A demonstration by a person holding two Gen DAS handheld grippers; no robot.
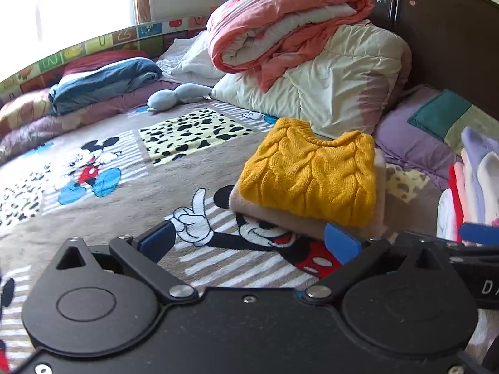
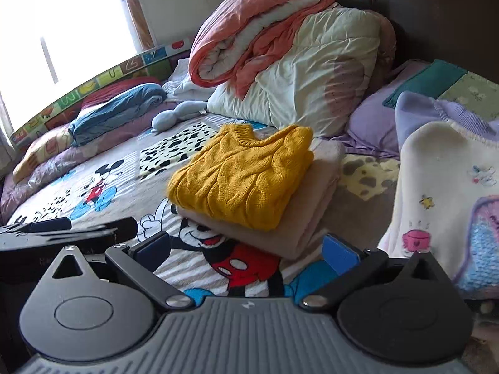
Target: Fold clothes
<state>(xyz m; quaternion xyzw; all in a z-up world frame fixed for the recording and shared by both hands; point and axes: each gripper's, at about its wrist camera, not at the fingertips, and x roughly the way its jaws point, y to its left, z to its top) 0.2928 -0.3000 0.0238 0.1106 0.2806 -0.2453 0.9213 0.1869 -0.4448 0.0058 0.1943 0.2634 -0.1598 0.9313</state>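
Both the left gripper (image 1: 249,241) and right gripper (image 2: 246,249) tilt downward, spread wide, empty, before the folded yellow sweater (image 1: 312,171).

Daylit bedroom through two fisheye lenses, bright at the left, dim at the right.

Daylight pours from the window (image 2: 46,31) at the upper left, which is blown out to plain white in both views with no detail in the glass. The bed cover (image 1: 124,193) is evenly lit and sharp near the centre, and the yellow cable-knit sweater (image 2: 243,177) casts only a soft shadow on the folded beige garment (image 2: 312,205) beneath it. The dark headboard (image 1: 452,31) at the upper right falls into murk. Fisheye distortion bends the bed's far edge into an arc, corners vignette to black, and the cream garment (image 2: 443,187) close to the right lens looks soft.
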